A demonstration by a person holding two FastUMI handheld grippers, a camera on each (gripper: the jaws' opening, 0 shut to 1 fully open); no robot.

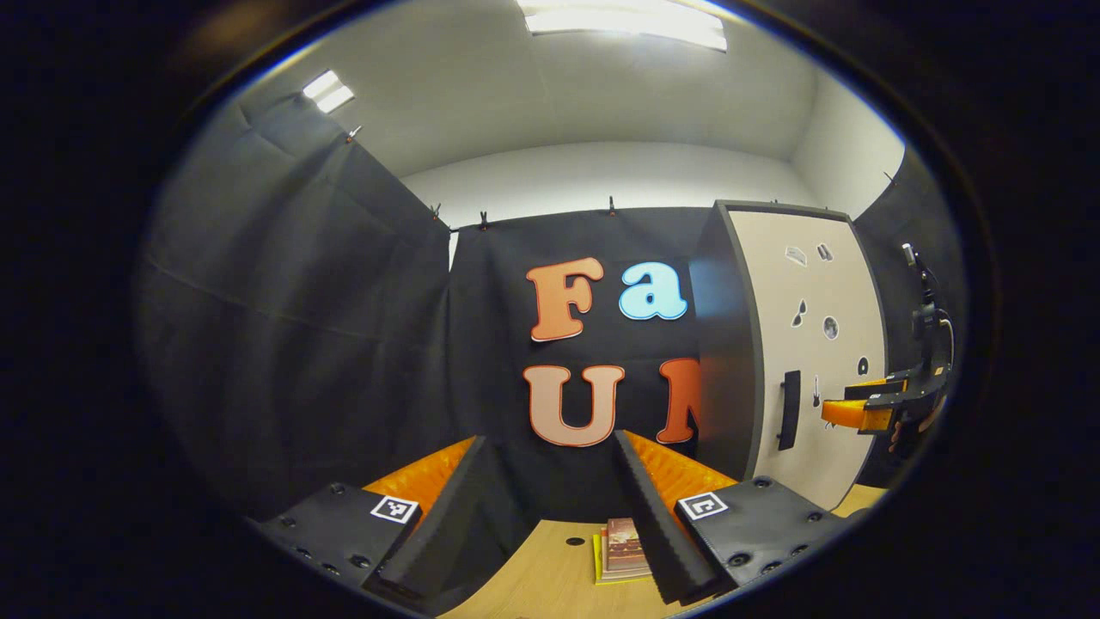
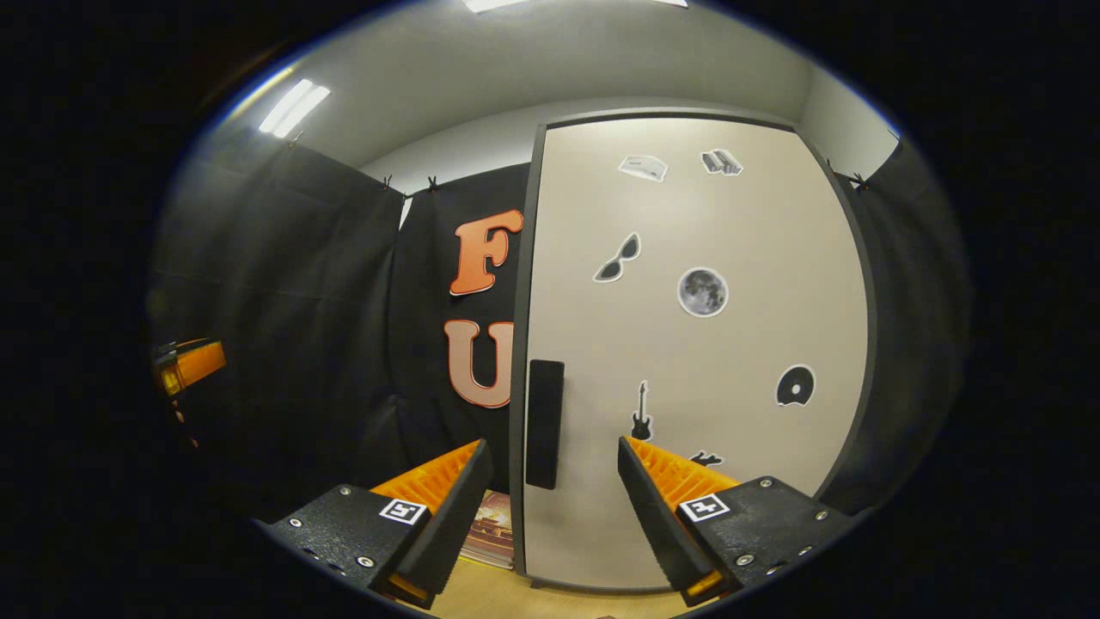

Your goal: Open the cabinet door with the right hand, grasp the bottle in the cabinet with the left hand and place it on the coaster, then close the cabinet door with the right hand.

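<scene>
Beige cabinet door [image 2: 687, 344] shut; right gripper [image 2: 550, 507] fingers [image 2: 447, 516] spread before handle [image 2: 544, 423].

I am seeing the cabinet door [image 2: 687, 344] covering everything behind it, so the cabinet's inside is staying hidden from me. In the left gripper view, my own gripper's finger [image 1: 662, 524] is covering the right part of the booklets [image 1: 620, 550] lying near the worktop's [image 1: 533, 576] far edge. The door stickers [image 1: 812, 322] are reading too small there to make out.
</scene>
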